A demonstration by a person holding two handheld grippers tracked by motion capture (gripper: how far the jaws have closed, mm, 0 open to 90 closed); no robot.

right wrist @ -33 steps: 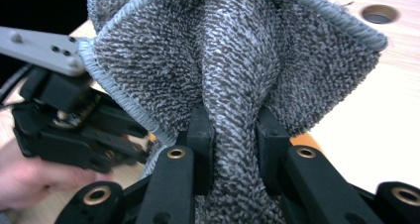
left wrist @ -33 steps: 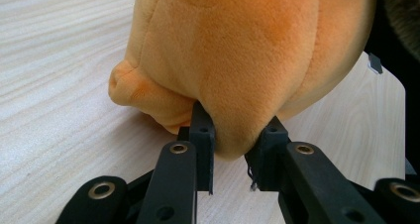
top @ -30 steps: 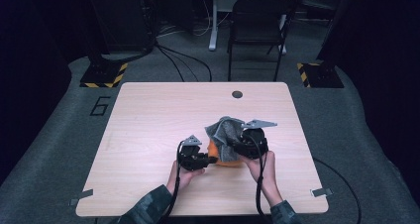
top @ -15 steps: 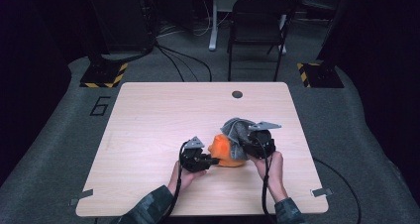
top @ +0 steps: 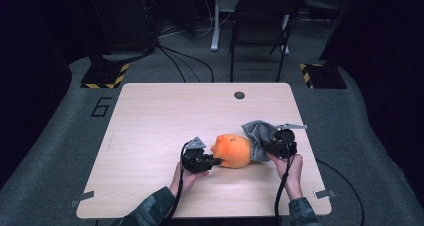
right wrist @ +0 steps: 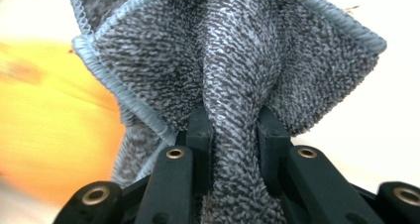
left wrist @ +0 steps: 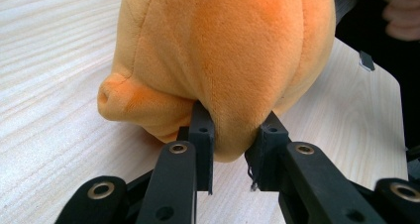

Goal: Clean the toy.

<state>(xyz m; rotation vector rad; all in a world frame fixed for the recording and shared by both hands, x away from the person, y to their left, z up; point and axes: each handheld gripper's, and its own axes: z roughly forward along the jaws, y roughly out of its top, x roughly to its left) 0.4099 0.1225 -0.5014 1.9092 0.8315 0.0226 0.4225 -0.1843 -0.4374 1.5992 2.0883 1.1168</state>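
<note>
Both jaws are pinching: your left gripper (top: pixel 216 161) has them pressed into a fold of the orange plush toy (top: pixel 231 150), and your right gripper (top: pixel 265 147) has them clamped on a bunched ridge of the grey cloth (top: pixel 256 134).

In the left gripper view, your black jaws bite into the lower bulge of the orange plush toy (left wrist: pixel 223 60), squeezing a pleat of its fabric between them. A small stubby limb sticks out at the toy's left side, just above the pale wood of the tabletop (left wrist: pixel 44 85).

In the right gripper view, the grey cloth (right wrist: pixel 237 70) rises from between your jaws in a thick gathered column and fans out above them, its stitched hem running along both upper edges. A blurred orange shape lies behind it on the left.

From the high view, the toy rests on the tabletop (top: pixel 165 116) in its near right part, between your two grippers. The cloth sits just to the right of the toy and touches it. Your left hand (top: pixel 184 177) and right hand (top: pixel 291 170) come in from the near edge. A small dark round hole (top: pixel 239 95) marks the tabletop's far side, well apart from the toy.
</note>
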